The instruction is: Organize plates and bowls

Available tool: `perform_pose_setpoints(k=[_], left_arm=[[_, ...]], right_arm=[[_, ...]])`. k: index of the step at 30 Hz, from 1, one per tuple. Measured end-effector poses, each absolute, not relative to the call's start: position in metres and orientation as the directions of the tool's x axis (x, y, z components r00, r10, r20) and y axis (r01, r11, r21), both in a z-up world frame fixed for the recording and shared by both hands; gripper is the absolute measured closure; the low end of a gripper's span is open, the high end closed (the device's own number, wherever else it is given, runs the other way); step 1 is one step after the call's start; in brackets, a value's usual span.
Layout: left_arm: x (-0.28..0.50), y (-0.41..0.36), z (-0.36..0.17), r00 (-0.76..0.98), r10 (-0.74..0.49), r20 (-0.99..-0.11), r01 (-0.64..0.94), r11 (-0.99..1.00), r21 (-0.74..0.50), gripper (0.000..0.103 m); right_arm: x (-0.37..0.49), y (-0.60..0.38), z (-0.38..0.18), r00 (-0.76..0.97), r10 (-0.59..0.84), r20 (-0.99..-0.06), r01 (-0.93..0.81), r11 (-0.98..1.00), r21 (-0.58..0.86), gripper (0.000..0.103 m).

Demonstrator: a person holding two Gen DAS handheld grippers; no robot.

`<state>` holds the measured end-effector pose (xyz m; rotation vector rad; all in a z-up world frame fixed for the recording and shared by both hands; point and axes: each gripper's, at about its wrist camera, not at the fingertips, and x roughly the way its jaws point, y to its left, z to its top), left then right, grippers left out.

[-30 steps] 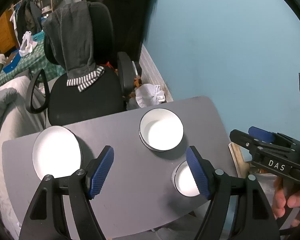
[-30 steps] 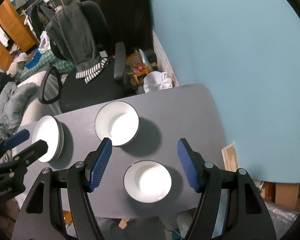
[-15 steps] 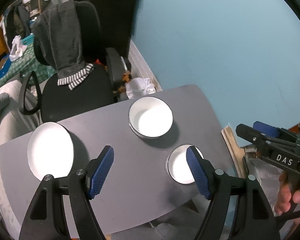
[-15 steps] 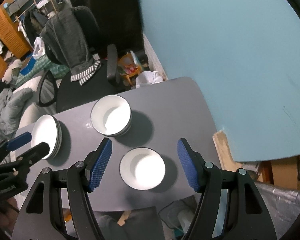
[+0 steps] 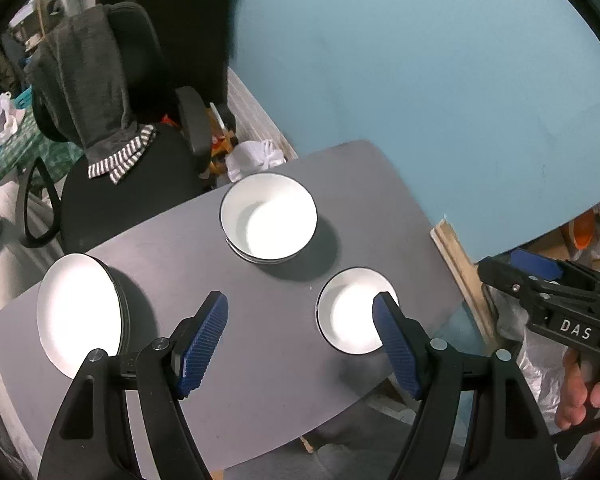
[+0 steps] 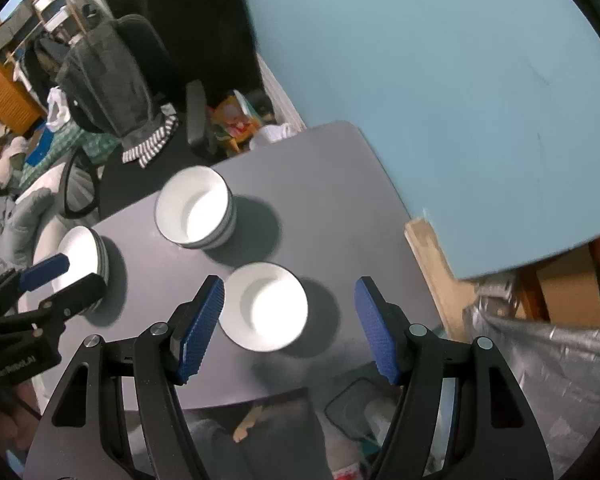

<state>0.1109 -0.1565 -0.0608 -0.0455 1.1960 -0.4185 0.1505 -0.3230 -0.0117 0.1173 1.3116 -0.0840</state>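
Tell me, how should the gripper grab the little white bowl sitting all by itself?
Probably by its rim. The single bowl sits upright and open on the gray table, apart from the stacked bowls. Its wall is thin and it looks too wide to span, so the open right gripper could come from above, one finger inside and one outside the near-right edge.
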Motion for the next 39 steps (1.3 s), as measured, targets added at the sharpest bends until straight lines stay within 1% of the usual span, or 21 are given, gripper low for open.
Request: perform_pose_setpoints(k=[7,13,17,25,33,39], left_arm=[[0.111,-0.170,-0.088,0.244,-0.335,-0.910,0.320,0.914,-0.251,0.027],[0.114,-0.180,-0.118,0.182,-0.333,-0.925,0.311,0.912,-0.267,0.027],[0.115,-0.186,-0.136,0.169,-0.317,-0.933,0.321,0.913,-0.252,0.027],[0.119,-0.203,-0.164,0.151,-0.296,-0.943,0.349,0.909,-0.230,0.027],[0.125,-0.221,-0.196,0.126,-0.273,-0.954,0.382,0.901,-0.207,0.027],[0.127,-0.226,-0.213,0.114,-0.255,-0.960,0.370,0.908,-0.197,0.027]], right_arm=[[0.136,-0.338,-0.032,0.235,0.042,-0.971,0.181,0.980,0.086,0.036],[0.130,-0.348,-0.061,0.206,0.066,-0.976,0.202,0.973,0.109,0.036],[0.129,-0.353,-0.084,0.173,0.072,-0.982,0.211,0.971,0.108,0.036],[0.132,-0.359,-0.124,0.125,0.092,-0.988,0.198,0.973,0.116,0.036],[0.139,-0.360,-0.151,0.108,0.116,-0.987,0.184,0.974,0.135,0.036],[0.144,-0.359,-0.178,0.055,0.114,-0.992,0.160,0.980,0.122,0.036]])
